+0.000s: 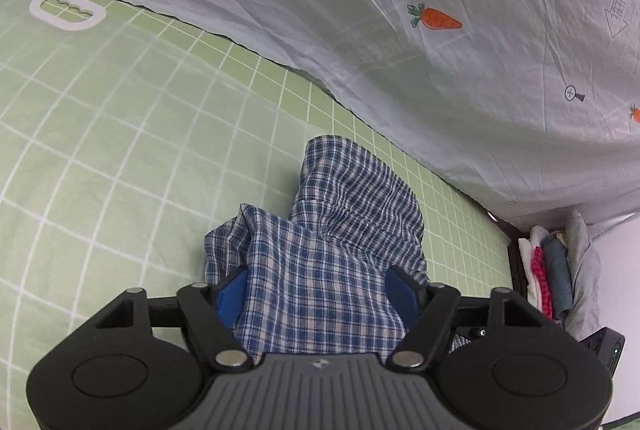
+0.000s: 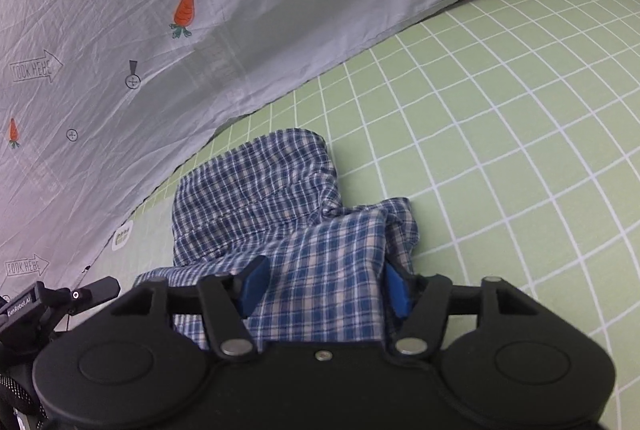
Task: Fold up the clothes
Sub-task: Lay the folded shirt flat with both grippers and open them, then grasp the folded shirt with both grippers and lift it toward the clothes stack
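**A:** Where does the blue-and-white plaid cotton garment (image 1: 332,230) sit right now?

**B:** On the green bed sheet with the white grid (image 1: 120,149), bunched rather than flat, close to the edge of the pale grey quilt printed with carrots (image 1: 440,49). The near end of it runs up between the fingers of both claws.

**A:** So both claws have hold of it?

**B:** The left claw (image 1: 320,294) has its blue pads spread wide with cloth lying between them; I'd call it released, not pinching. The right claw (image 2: 324,290) looks the same: pads apart, plaid draped across the gap. Cloth hides the inner faces, so this is my reading, not a certainty.

**A:** What makes the step go well, then?

**B:** As I judge it, the garment needs spreading before any fold. Each claw should close on a single hem corner, not a wad of layers. There is a twisted knot of fabric near the middle in the right wrist view; pulling the two corners apart should ease it out.

**A:** Anything to watch for?

**B:** Keep the far end clear of the quilt edge, and clear of the white plastic clip (image 1: 68,9) lying on the sheet. The stack of folded clothes (image 1: 552,282) beside the bed probably shows the neatness wanted.
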The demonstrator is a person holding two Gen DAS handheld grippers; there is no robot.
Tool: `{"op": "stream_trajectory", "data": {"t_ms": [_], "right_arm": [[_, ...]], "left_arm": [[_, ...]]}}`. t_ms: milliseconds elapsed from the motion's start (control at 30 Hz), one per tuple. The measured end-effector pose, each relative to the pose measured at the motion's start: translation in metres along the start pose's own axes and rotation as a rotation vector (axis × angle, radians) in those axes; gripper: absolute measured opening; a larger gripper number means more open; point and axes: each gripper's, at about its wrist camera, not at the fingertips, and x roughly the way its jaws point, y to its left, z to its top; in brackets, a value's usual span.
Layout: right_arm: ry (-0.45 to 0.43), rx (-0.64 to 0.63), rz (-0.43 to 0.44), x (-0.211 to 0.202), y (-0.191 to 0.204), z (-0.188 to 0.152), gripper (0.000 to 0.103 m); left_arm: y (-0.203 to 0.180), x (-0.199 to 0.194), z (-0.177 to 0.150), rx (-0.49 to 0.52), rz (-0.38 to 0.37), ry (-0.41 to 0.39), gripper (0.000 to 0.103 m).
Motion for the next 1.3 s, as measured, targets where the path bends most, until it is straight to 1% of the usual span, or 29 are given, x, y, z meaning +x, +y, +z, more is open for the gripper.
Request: {"op": "stream_trajectory", "data": {"t_ms": [33, 67, 100, 167, 200, 267, 300, 367, 433, 467, 500, 533, 567, 600, 633, 667, 700, 733, 767, 800, 833, 933, 967, 1033, 1133, 1267, 1300], "right_arm": [[-0.003, -0.013, -0.003, -0.001, 0.001, -0.001, 0.039], [-0.011, -0.031, -0.004, -0.003, 0.003, -0.003, 0.024], [-0.020, -0.049, -0.005, -0.006, 0.005, -0.005, 0.015], [-0.045, -0.095, -0.001, -0.014, 0.009, -0.008, 0.008], [-0.063, -0.122, 0.005, -0.022, 0.012, -0.010, 0.005], [-0.113, -0.155, 0.036, -0.043, 0.020, -0.010, 0.005], [-0.139, -0.170, 0.053, -0.054, 0.025, -0.009, 0.004], [-0.217, -0.157, 0.109, -0.074, 0.028, -0.007, 0.004], [-0.224, -0.140, 0.102, -0.072, 0.024, -0.006, 0.004], [-0.221, -0.131, 0.092, -0.069, 0.021, -0.005, 0.004], [-0.219, -0.123, 0.083, -0.066, 0.019, -0.004, 0.007], [-0.216, -0.114, 0.073, -0.062, 0.016, -0.004, 0.012], [-0.213, -0.106, 0.063, -0.059, 0.014, -0.003, 0.039], [-0.211, -0.097, 0.054, -0.056, 0.011, -0.002, 0.059], [-0.208, -0.089, 0.044, -0.053, 0.009, -0.001, 0.058], [-0.205, -0.080, 0.035, -0.050, 0.006, -0.001, 0.056], [-0.202, -0.072, 0.025, -0.047, 0.004, 0.000, 0.058], [-0.200, -0.064, 0.016, -0.044, 0.001, 0.001, 0.061], [-0.197, -0.055, 0.006, -0.041, -0.001, 0.002, 0.073], [-0.194, -0.047, -0.004, -0.038, -0.004, 0.002, 0.083], [-0.191, -0.038, -0.013, -0.035, -0.006, 0.003, 0.084], [-0.123, -0.019, -0.023, -0.024, -0.014, -0.011, 0.084], [-0.097, -0.015, -0.029, -0.019, -0.017, -0.017, 0.084], [-0.076, 0.012, -0.024, -0.013, -0.022, -0.023, 0.084], [-0.067, 0.076, 0.020, -0.005, -0.030, -0.022, 0.085], [-0.034, 0.154, 0.122, 0.010, -0.036, -0.015, 0.085], [-0.028, 0.174, 0.142, 0.015, -0.036, -0.013, 0.088]], "left_arm": [[0.001, 0.004, 0.000, 0.002, 0.010, 0.012, 0.048], [0.002, 0.007, -0.001, 0.004, 0.019, 0.024, 0.025], [0.004, 0.009, -0.002, 0.004, 0.026, 0.029, 0.001], [0.003, 0.003, -0.005, 0.019, 0.029, 0.012, 0.001], [0.001, -0.005, -0.006, 0.020, 0.007, -0.002, 0.001], [-0.004, -0.022, -0.007, 0.021, -0.035, -0.031, 0.001], [-0.008, -0.034, -0.005, 0.029, -0.061, -0.063, 0.001], [-0.016, -0.054, 0.000, 0.042, -0.112, -0.128, 0.001], [-0.027, -0.066, 0.013, 0.064, -0.145, -0.211, 0.001], [-0.031, -0.066, 0.020, 0.088, -0.139, -0.247, 0.001], [-0.034, -0.059, 0.026, 0.113, -0.105, -0.269, 0.006], [-0.037, -0.052, 0.032, 0.137, -0.065, -0.288, 0.007], [-0.036, -0.038, 0.038, 0.152, 0.017, -0.276, 0.022], [-0.035, -0.025, 0.042, 0.152, 0.109, -0.248, 0.038], [-0.034, -0.017, 0.043, 0.154, 0.163, -0.222, 0.042], [-0.030, -0.013, 0.040, 0.157, 0.178, -0.191, 0.046], [-0.027, -0.009, 0.038, 0.159, 0.190, -0.162, 0.053], [-0.022, -0.010, 0.031, 0.158, 0.177, -0.149, 0.060], [-0.017, -0.011, 0.023, 0.155, 0.166, -0.138, 0.076], [-0.014, -0.011, 0.015, 0.154, 0.163, -0.124, 0.085], [-0.012, -0.011, 0.008, 0.153, 0.162, -0.107, 0.085], [-0.001, -0.002, -0.010, 0.125, 0.183, -0.034, 0.085], [0.004, 0.000, -0.013, 0.102, 0.175, -0.020, 0.085], [0.013, 0.004, -0.018, 0.060, 0.156, -0.002, 0.085], [0.018, 0.010, -0.017, 0.032, 0.114, 0.007, 0.086], [0.019, 0.022, -0.012, 0.028, 0.058, 0.030, 0.086], [0.019, 0.026, -0.011, 0.024, 0.042, 0.036, 0.086]]}}
